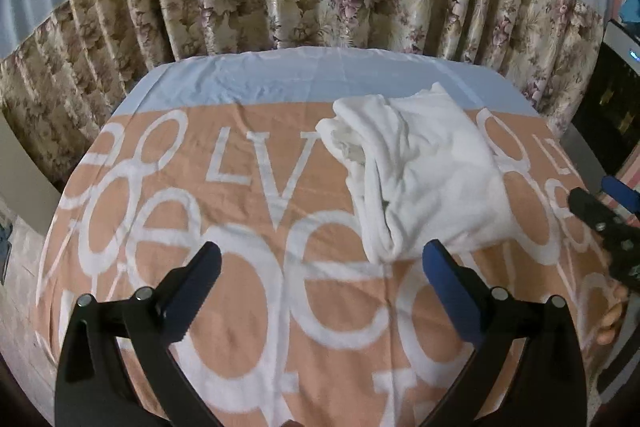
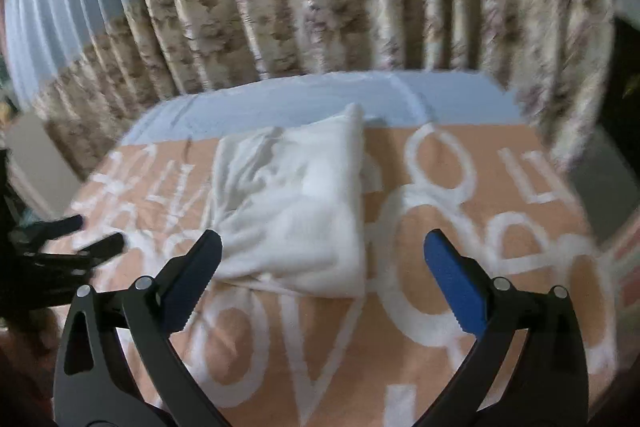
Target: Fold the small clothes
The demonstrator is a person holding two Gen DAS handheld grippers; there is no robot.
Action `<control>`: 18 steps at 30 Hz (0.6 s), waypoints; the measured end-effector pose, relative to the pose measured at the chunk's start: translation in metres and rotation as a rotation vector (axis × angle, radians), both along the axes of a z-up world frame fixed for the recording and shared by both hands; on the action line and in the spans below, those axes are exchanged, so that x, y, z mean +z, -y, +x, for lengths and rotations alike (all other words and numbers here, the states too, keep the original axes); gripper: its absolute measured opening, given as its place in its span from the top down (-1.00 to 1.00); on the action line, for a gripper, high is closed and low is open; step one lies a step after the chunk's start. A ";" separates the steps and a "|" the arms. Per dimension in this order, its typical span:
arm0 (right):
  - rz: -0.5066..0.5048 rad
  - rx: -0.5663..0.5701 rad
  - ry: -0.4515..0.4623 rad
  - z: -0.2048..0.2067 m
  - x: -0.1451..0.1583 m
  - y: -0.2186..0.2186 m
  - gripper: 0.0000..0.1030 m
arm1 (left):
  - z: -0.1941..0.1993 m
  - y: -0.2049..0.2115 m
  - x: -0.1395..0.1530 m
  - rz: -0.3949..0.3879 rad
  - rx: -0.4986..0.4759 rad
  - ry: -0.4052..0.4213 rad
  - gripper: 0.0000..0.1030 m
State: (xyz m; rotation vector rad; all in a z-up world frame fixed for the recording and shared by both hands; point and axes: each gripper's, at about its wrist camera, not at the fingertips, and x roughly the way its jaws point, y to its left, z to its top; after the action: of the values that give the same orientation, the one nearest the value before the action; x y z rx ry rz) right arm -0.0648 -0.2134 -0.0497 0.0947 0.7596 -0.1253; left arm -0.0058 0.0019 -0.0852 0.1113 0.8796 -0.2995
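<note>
We list one folded white garment (image 1: 424, 179) on the lettered orange cloth (image 1: 256, 307) (table beneath). Left gripper (image 1: 322, 267) at its 6 o'clock, right gripper (image 2: 322, 259) likewise. Both jaws released, empty.

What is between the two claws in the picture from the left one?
Only the peach cloth and the near end of the folded white garment; the left claw holds nothing.

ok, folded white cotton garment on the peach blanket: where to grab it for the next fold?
Probably the near rolled edge of the folded white cotton garment, coming in from the front. It lies flat, and that thick edge faces the open left gripper.
</note>
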 end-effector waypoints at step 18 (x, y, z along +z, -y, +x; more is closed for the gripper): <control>-0.100 -0.159 0.065 -0.072 0.032 -0.037 -0.94 | -0.070 -0.034 0.029 -0.014 0.121 0.115 -0.96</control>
State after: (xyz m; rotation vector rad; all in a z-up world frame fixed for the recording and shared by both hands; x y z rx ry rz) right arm -0.1369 -0.1761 -0.0179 0.0643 0.6795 -0.3100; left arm -0.0761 0.0362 -0.0561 0.0608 0.7670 -0.1843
